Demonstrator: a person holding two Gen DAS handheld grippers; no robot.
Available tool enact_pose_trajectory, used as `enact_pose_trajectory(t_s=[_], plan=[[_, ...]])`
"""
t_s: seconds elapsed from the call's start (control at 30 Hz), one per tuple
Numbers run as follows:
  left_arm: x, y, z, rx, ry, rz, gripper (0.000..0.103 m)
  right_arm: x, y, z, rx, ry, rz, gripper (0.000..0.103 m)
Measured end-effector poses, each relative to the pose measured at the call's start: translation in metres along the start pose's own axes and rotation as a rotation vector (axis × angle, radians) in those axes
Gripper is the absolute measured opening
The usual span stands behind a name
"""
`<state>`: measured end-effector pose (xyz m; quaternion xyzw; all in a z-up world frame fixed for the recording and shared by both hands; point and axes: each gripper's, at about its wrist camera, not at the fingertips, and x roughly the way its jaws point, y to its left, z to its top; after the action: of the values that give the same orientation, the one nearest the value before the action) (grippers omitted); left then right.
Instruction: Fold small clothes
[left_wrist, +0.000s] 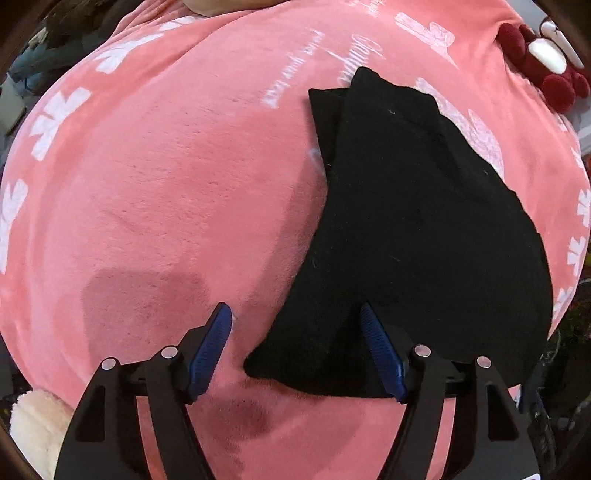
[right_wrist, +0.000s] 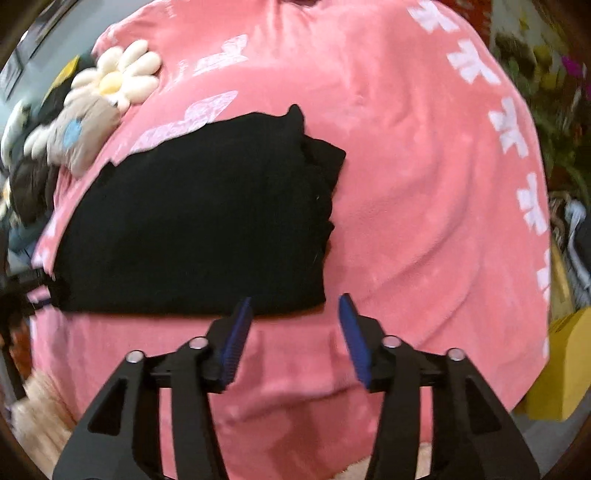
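A small black garment (left_wrist: 413, 236) lies folded on a pink fleece blanket (left_wrist: 166, 184). In the left wrist view my left gripper (left_wrist: 295, 314) is open, its jaws astride the garment's near left corner, with nothing held. In the right wrist view the same black garment (right_wrist: 199, 221) lies left of centre on the pink blanket (right_wrist: 424, 184). My right gripper (right_wrist: 295, 306) is open and empty, just in front of the garment's near right corner.
A red and white plush toy (left_wrist: 546, 62) lies at the blanket's far right in the left wrist view. A daisy-shaped plush (right_wrist: 118, 77) and a grey plush (right_wrist: 81, 133) lie at the far left in the right wrist view. A yellow box (right_wrist: 561, 369) stands at the right.
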<state>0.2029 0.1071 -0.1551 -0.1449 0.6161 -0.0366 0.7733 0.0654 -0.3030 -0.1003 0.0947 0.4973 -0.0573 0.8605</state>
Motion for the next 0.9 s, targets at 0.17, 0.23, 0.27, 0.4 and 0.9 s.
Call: enact_pose_trajectory(t_s=[0.17, 0.23, 0.27, 0.4, 0.9], plan=[[0.013, -0.02, 0.014, 0.0, 0.003, 0.027, 0.077, 0.017, 0.007, -0.015, -0.065, 0.055, -0.037, 0.057], [0.018, -0.029, 0.017, -0.001, 0.002, 0.036, 0.08, 0.018, 0.009, -0.019, -0.061, 0.043, -0.043, 0.065], [0.021, -0.034, 0.018, -0.003, 0.003, 0.043, 0.081, 0.017, 0.009, -0.022, -0.059, 0.038, -0.046, 0.071], [0.026, -0.038, 0.023, -0.007, -0.003, 0.069, 0.085, 0.024, 0.007, -0.026, -0.039, 0.043, -0.056, 0.075], [0.029, -0.075, 0.034, 0.063, 0.001, 0.054, 0.039, 0.038, -0.027, -0.024, 0.181, 0.039, 0.074, 0.085]])
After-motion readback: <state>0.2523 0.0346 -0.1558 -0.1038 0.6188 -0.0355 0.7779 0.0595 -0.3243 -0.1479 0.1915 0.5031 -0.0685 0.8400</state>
